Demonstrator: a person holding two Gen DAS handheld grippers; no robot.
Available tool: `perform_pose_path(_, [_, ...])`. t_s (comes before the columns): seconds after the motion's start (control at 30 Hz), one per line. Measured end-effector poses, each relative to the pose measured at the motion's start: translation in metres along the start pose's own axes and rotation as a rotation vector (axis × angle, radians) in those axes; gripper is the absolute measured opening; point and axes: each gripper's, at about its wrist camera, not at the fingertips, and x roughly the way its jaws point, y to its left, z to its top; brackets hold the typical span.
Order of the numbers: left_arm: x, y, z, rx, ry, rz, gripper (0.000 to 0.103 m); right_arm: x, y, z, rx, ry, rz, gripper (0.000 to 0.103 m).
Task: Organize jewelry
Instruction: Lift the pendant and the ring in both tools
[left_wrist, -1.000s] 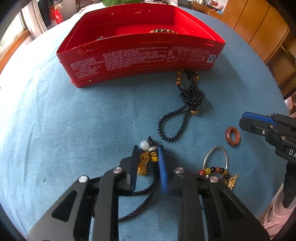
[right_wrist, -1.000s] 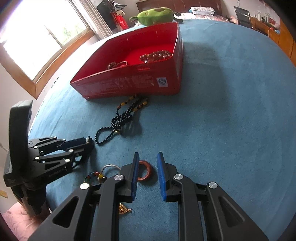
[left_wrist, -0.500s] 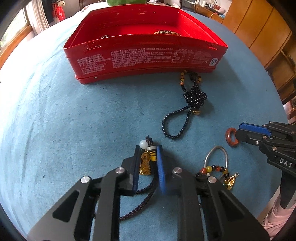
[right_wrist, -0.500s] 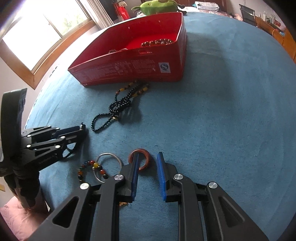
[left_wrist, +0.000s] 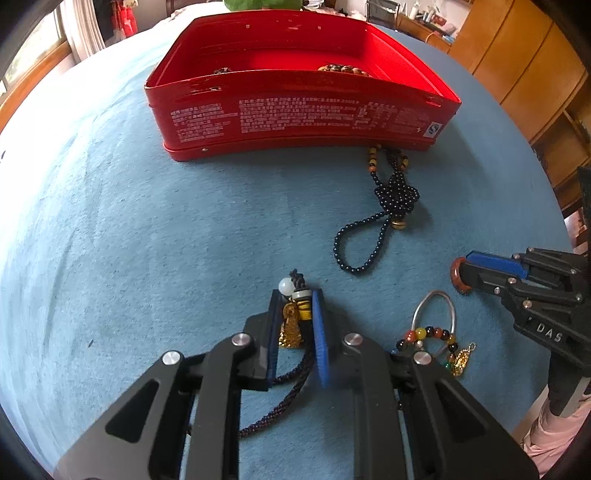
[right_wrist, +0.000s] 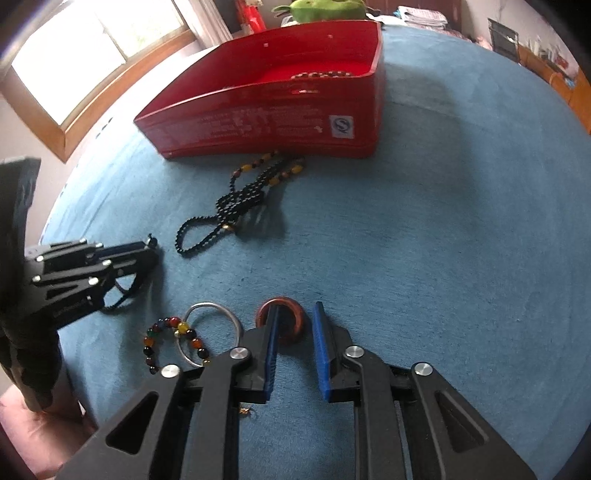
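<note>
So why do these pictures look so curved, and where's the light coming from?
Both views come through fisheye lenses, so the red tin bows and the corners go black. In the right wrist view the window is blown out white; the black bead necklace casts its shadow to the right. The left wrist view's left edge is smeared.

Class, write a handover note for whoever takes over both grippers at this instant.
Left gripper: shut on the gold pendant, cord trailing below.
Right gripper: jaws have just been closing, one finger through the red ring, not yet pinching it.
Done: some beads already lie in the red tin.
Left: pendant, ring, black bead necklace and beaded bangle remain outside the tin.
</note>
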Motion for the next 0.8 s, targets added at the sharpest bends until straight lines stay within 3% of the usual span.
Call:
perform_pose_path(0.1, [-0.002, 0.003, 0.000, -0.005, -0.002, 0.000, 0.014, 0.002, 0.006, -0.001, -0.026, -0.003, -0.016, 0.012])
perform_pose_path(0.33, [-0.006, 0.006, -0.001, -0.019, -0.009, -0.005, 0.013, -0.002, 0.005, 0.001, 0.000, -0.020, 0.035, 0.008])
perform_pose_path(0.8, [-0.010, 0.014, -0.001, -0.037, -0.024, -0.015, 0.011, -0.025, -0.009, -0.007, 0.027, -0.059, 0.059, 0.008])
